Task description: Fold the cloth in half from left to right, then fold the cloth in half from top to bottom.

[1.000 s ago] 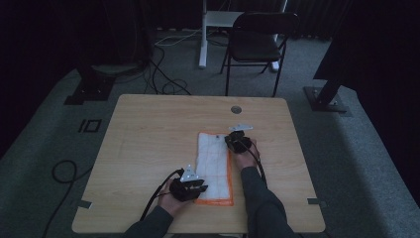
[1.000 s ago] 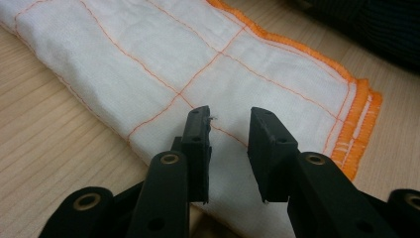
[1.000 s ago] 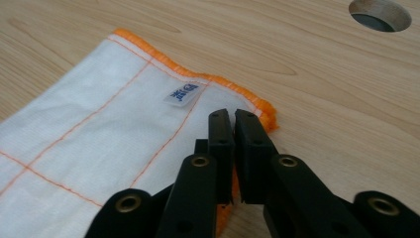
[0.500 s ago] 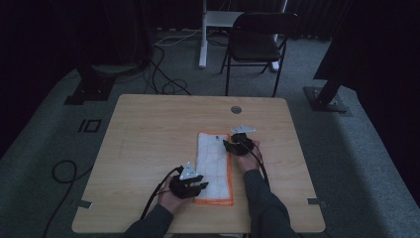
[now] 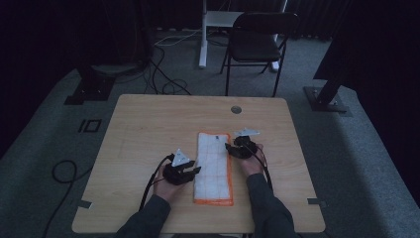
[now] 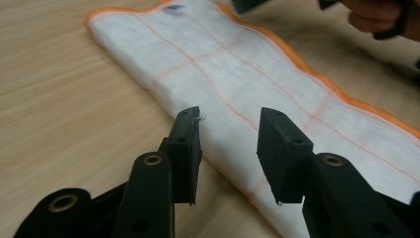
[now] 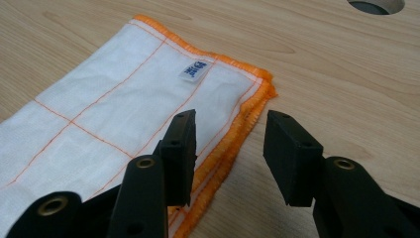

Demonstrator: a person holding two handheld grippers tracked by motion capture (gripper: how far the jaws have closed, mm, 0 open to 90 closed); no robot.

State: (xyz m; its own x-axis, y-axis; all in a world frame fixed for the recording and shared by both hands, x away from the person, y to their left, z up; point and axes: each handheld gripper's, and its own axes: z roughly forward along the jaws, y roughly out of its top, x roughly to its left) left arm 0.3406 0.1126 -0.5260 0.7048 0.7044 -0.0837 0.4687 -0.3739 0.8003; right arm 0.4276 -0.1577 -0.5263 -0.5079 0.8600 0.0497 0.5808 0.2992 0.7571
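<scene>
A folded white cloth with an orange hem and thin orange grid lines [image 5: 214, 166] lies lengthwise on the wooden table [image 5: 148, 124]. My left gripper [image 5: 192, 171] is at the cloth's left edge near its middle. In the left gripper view it stands open [image 6: 229, 124], its jaws straddling the folded edge of the cloth [image 6: 257, 64]. My right gripper [image 5: 229, 147] is at the cloth's far right edge. It is open too [image 7: 230, 126], low over the stacked orange hem near the corner of the cloth [image 7: 114, 104] with the blue label [image 7: 192, 70].
A round cable hole [image 5: 236, 109] is set in the table beyond the cloth, also seen from the right gripper as a hole [image 7: 376, 5]. A black chair [image 5: 257, 42] and stand bases sit on the floor behind the table. Cables trail off the table's left front.
The left gripper has moved a little forward along the cloth's left edge. The right gripper has drawn back slightly toward me. The cloth lies as before.
</scene>
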